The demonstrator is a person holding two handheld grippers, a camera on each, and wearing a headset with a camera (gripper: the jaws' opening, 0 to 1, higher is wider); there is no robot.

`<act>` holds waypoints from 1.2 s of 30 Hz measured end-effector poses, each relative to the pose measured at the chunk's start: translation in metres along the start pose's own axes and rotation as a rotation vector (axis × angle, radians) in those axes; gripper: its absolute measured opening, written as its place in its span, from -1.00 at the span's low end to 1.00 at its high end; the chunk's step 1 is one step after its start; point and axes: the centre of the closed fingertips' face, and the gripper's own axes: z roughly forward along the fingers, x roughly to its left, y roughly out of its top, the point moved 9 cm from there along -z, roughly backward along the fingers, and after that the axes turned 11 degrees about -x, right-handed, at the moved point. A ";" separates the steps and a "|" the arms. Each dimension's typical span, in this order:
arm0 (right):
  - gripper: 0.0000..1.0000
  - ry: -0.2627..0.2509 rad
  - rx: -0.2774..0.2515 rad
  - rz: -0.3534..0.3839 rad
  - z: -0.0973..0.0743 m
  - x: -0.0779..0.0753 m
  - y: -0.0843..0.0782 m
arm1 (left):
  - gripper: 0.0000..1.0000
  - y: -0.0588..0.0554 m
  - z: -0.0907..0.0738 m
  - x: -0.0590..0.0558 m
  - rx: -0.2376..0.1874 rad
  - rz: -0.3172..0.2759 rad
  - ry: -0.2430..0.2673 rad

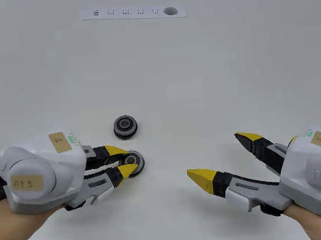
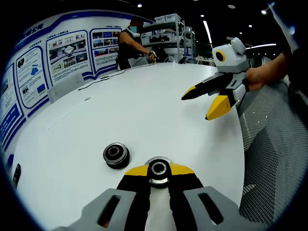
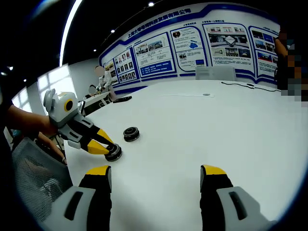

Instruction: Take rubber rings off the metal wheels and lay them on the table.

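The left hand-held gripper (image 1: 122, 160) sits nearest, low at the person's left. Its yellow-tipped jaws are drawn in narrow on either side of the near metal wheel (image 1: 136, 161) and press against its rim. In the left gripper view this wheel lies between the two tips, resting flat on the white surface (image 1: 213, 81). The right hand-held gripper (image 1: 224, 157) hovers low at the person's right, well apart from the wheel. Its jaws are spread wide and hold nothing. Just beyond the gripped wheel, near but not touching it, the second metal wheel (image 1: 125, 126) lies flat on the surface with a dark band around its rim. At the far edge, a white power strip (image 1: 133, 12) lies across the surface.
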 end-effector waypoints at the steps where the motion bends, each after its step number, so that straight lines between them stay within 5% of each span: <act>1: 0.53 0.007 -0.009 0.011 0.001 0.002 0.001 | -0.74 0.001 0.000 0.000 0.011 0.013 -0.004; 11: 0.56 0.117 -0.103 0.299 0.017 0.022 0.013 | -0.75 0.005 0.000 0.001 0.040 0.034 -0.037; 15: 0.58 0.155 -0.116 0.342 0.028 0.028 0.017 | -0.75 0.004 -0.001 0.000 0.039 0.029 -0.043; 27: 0.53 0.346 -0.017 0.607 0.059 0.062 0.009 | -0.75 0.002 -0.003 0.002 0.024 0.047 -0.091; 36: 0.50 0.372 0.038 0.647 0.071 0.071 -0.001 | -0.75 0.000 -0.004 0.004 0.017 0.052 -0.111</act>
